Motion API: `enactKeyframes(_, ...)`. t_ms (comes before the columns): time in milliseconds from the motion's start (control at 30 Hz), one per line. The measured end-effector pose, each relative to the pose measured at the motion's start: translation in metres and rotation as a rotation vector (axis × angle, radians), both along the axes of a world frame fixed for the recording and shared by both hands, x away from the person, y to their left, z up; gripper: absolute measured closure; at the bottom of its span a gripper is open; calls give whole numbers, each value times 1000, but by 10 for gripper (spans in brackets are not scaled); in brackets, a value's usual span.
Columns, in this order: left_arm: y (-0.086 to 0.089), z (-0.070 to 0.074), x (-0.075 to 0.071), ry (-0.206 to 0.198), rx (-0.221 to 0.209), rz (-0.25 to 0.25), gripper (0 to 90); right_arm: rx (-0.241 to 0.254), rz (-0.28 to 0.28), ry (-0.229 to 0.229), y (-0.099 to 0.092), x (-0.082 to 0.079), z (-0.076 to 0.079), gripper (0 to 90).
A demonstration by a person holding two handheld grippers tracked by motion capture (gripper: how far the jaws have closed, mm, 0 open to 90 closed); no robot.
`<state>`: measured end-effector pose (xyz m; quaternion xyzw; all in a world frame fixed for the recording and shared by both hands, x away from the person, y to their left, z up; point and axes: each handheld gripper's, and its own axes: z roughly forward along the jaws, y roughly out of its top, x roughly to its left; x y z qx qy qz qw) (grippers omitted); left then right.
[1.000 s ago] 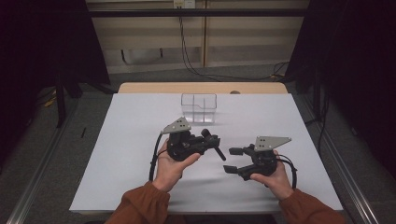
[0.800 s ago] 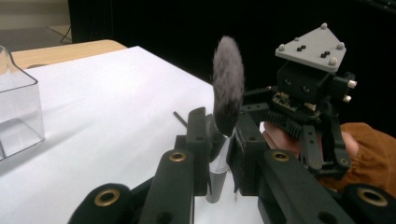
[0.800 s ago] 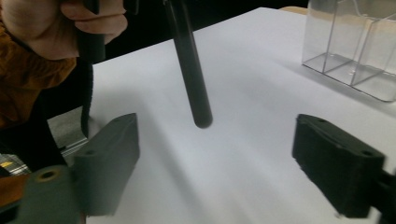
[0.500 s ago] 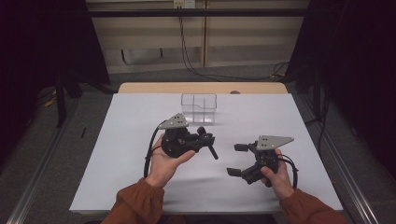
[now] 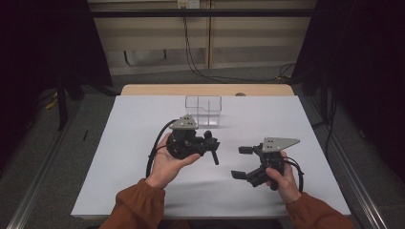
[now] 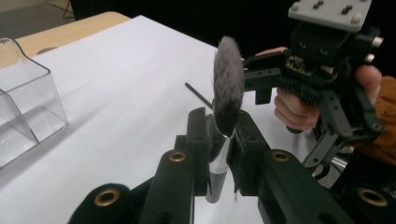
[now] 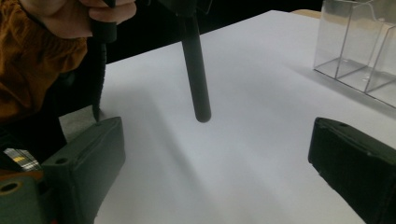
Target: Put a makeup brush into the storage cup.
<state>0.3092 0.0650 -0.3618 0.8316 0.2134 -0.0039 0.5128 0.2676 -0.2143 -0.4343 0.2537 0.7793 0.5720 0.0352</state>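
Right gripper (image 5: 244,162): nearest the person, low on the right of the surface; its jaws have just been opening and now stand wide apart with nothing between them.
Left gripper (image 6: 223,140): raised above the middle of the surface, clamped on the makeup brush at its metal ferrule.
Makeup brush (image 6: 227,100): grey bristle head rises beyond the jaws; its black handle (image 7: 196,70) hangs down clear of the paper, ahead of the right gripper.
Surface (image 5: 143,124): white sheet, wooden edge at the far end.
Clear organizer (image 5: 203,109): at the far middle, divided into compartments, well apart from both grippers.
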Motion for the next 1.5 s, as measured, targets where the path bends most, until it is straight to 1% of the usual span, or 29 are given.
enactKeyframes(133, -4, -1, 2, 10, 29, -13, 797, -6, -3, -7, 1, 1, 0, 27)
enactKeyframes(233, -5, -2, 2, 6, 29, -11, 796, -12, 0, -20, 3, 2, 0, 23)
enactKeyframes(300, -6, -2, 1, 10, 33, -10, 796, -25, 0, -47, 5, 2, 0, 18)
enactKeyframes(367, -6, -2, 1, 9, 37, -11, 797, -26, 5, -65, 7, 2, 0, 14)
enactKeyframes(433, -6, -2, 1, 11, 36, -12, 797, -39, -4, -93, 9, 2, -1, 21)
enactKeyframes(467, -6, -2, 1, 8, 36, -13, 796, -50, -7, -97, 11, 3, 0, 24)
enactKeyframes(500, -6, -2, 1, 9, 37, -14, 797, -59, 2, -90, 13, 3, 0, 43)
enactKeyframes(567, -6, -2, 0, 12, 41, -18, 796, -50, 25, -87, 16, 4, 1, 99)
enactKeyframes(600, -6, -3, 0, 16, 42, -17, 796, -49, 40, -88, 18, 5, 2, 108)
enactKeyframes(667, -7, -5, 0, 19, 45, -18, 796, -41, 45, -80, 22, 6, 3, 101)
enactKeyframes(733, -7, -6, 1, 22, 47, -17, 796, -39, 57, -92, 24, 9, 3, 115)
enactKeyframes(800, -8, -7, 1, 22, 50, -17, 796, -28, 62, -93, 27, 10, 1, 116)
enactKeyframes(833, -8, -7, 1, 28, 48, -19, 796, -28, 65, -95, 28, 11, 0, 117)
enactKeyframes(900, -9, -9, 1, 37, 36, -17, 796, -15, 68, -89, 30, 13, -2, 116)
enactKeyframes(933, -9, -10, 1, 38, 36, -20, 796, -10, 63, -101, 33, 13, -4, 111)
enactKeyframes(967, -10, -10, 1, 40, 36, -21, 796, -10, 58, -102, 34, 13, -5, 95)
enactKeyframes(1000, -10, -11, 1, 42, 34, -21, 796, -4, 69, -83, 36, 13, -6, 88)
enactKeyframes(1033, -11, -11, 1, 39, 37, -23, 796, -5, 77, -74, 37, 12, -7, 93)
enactKeyframes(1100, -12, -12, 0, 42, 35, -25, 796, -15, 94, -72, 40, 11, -7, 92)
enactKeyframes(1200, -12, -13, 0, 45, 37, -24, 796, -4, 101, -75, 43, 9, -7, 75)
enactKeyframes(1233, -12, -14, 0, 46, 34, -23, 797, 16, 117, -67, 43, 10, -8, 46)
enactKeyframes(1267, -12, -14, 0, 48, 35, -24, 796, 21, 115, -59, 44, 11, -8, 38)
enactKeyframes(1300, -12, -14, 1, 47, 37, -25, 796, 17, 99, -52, 45, 11, -9, 50)
enactKeyframes(1333, -12, -15, 0, 50, 35, -24, 796, -1, 82, -50, 46, 12, -10, 60)
enactKeyframes(1367, -13, -15, 0, 52, 34, -23, 796, -8, 74, -46, 46, 12, -11, 55)
enactKeyframes(1400, -14, -16, 0, 53, 35, -20, 796, -5, 71, -33, 46, 13, -12, 48)
enactKeyframes(1433, -14, -16, 0, 53, 35, -23, 796, -4, 65, -24, 46, 13, -13, 68)
enactKeyframes(1467, -14, -16, 0, 54, 37, -25, 796, -11, 62, -29, 46, 13, -12, 97)
enactKeyframes(1500, -14, -16, 0, 54, 36, -26, 796, -14, 70, -40, 46, 13, -12, 158)
